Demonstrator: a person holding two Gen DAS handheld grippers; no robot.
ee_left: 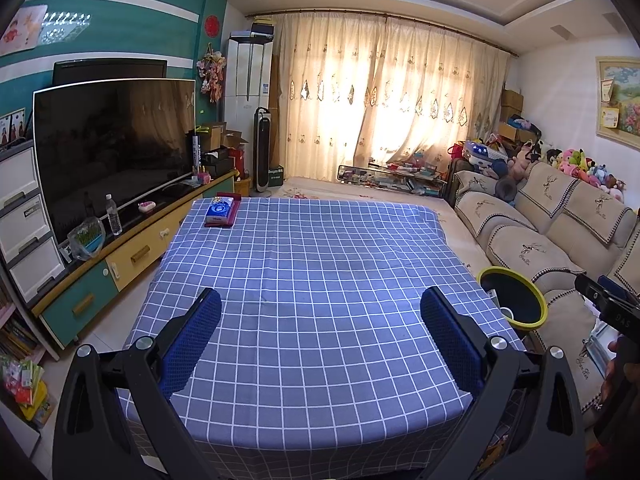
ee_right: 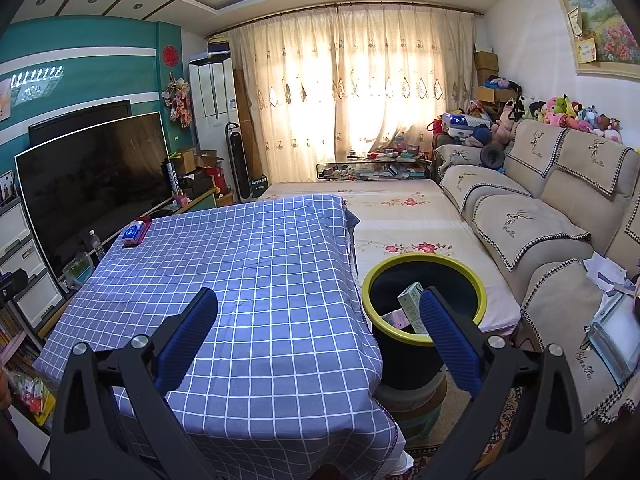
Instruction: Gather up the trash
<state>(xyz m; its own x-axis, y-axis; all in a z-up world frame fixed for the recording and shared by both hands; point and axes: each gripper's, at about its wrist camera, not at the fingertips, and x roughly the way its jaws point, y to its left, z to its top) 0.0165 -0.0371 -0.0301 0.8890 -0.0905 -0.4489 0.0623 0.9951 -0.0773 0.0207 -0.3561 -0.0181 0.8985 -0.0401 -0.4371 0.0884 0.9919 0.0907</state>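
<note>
Both the left gripper (ee_left: 320, 312) and the right gripper (ee_right: 318, 312) hang released and empty over the near edge of the checked tablecloth (ee_left: 312, 264), while a blue tissue pack (ee_left: 220, 210), its print too small to read, lies at the cloth's far left corner. Just off the cloth's right edge the yellow-rimmed bin (ee_right: 424, 320) holds a green carton (ee_right: 410, 300) and a pink box (ee_right: 394, 318), their lettering illegible, with the right gripper's right finger partly covering them

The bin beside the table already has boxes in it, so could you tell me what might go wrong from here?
1. The tissue pack at the table's far corner is the only item left on the checked cloth; it looks usable and could be binned by mistake.
2. The yellow-rimmed bin appears perched on a stool, so a nudge from the open right gripper might tip it.
3. A tall box leans near the rim and may deflect later drops.
</note>
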